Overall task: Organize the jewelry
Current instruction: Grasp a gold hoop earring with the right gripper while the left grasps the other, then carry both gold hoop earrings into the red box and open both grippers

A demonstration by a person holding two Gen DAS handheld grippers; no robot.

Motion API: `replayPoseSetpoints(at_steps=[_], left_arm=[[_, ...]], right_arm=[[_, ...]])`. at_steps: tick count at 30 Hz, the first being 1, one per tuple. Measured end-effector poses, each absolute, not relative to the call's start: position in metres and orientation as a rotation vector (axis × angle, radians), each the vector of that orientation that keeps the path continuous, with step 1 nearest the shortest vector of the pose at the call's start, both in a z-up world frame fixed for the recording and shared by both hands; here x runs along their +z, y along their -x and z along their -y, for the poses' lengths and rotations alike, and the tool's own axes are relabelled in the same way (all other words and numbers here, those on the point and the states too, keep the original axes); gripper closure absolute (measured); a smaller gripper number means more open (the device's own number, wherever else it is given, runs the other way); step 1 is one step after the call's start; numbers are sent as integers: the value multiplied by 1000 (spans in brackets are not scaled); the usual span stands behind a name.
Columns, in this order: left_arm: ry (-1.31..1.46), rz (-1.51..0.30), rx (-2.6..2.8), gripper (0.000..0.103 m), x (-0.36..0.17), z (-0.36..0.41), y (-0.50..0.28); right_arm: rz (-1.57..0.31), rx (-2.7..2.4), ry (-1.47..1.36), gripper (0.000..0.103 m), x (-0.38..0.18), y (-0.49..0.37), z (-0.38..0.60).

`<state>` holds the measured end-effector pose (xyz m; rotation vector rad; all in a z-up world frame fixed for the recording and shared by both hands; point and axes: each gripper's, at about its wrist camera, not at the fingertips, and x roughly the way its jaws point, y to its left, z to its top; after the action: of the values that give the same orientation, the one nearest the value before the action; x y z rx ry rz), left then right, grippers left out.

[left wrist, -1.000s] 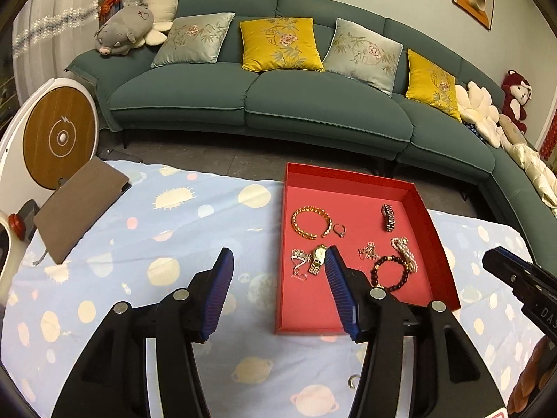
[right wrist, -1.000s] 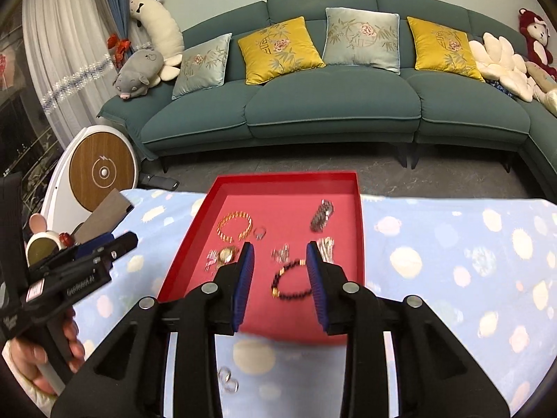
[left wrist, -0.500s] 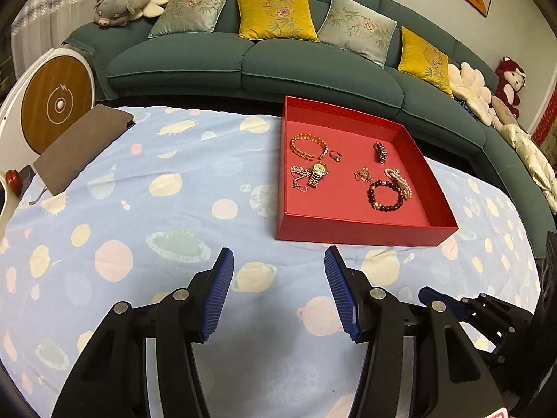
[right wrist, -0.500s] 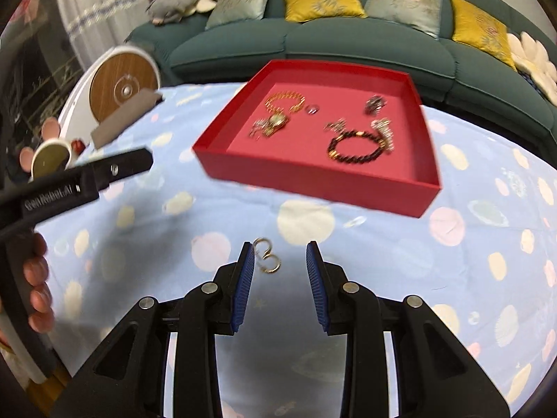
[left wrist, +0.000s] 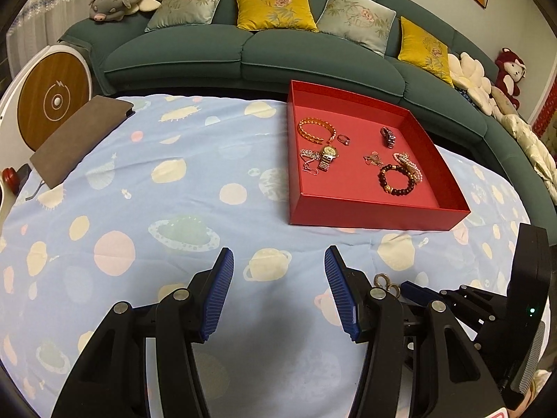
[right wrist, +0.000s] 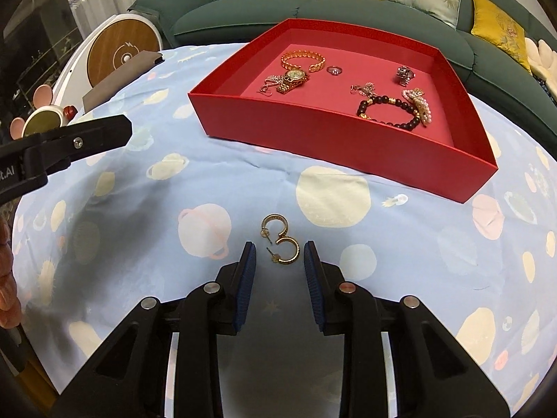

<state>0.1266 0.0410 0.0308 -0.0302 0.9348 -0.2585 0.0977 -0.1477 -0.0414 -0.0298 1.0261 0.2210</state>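
Observation:
Two gold hoop earrings (right wrist: 280, 239) lie on the blue planet-print cloth (right wrist: 209, 181), in front of the red tray (right wrist: 334, 136). My right gripper (right wrist: 279, 257) is low over them, its jaws closing around the nearer hoop; the blue pads do not touch it. In the left wrist view the earrings (left wrist: 384, 282) peek out beside the right gripper's tip. My left gripper (left wrist: 278, 261) is open over bare cloth, nothing between its fingers. The tray (left wrist: 376, 214) holds a gold bracelet (left wrist: 315, 129), a watch (left wrist: 328, 156), a dark bead bracelet (left wrist: 397, 179), rings and chains.
A green sofa (left wrist: 250, 52) with yellow and grey cushions runs behind the table. A brown notebook (left wrist: 78, 139) lies at the cloth's left edge beside a round white and wood device (left wrist: 52, 101). A person's fingers (right wrist: 7, 278) show at the left.
Both grippers have dropped toward the cloth. The right one left the tray, came down over the two earrings, and its jaws have narrowed slightly. The left jaws kept their width.

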Motion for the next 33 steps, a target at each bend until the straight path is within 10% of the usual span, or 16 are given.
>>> replayPoseSetpoints(at_steps=[24,33], left_arm=[[-109,-1002,-426,50,-14,60,-119],[-185,-1003,-417,76,-33,80,-116]], right_arm=[[-1012,64,-93,87,-16,-87,216],[-1012,59,-105,87,-15,-81,230]])
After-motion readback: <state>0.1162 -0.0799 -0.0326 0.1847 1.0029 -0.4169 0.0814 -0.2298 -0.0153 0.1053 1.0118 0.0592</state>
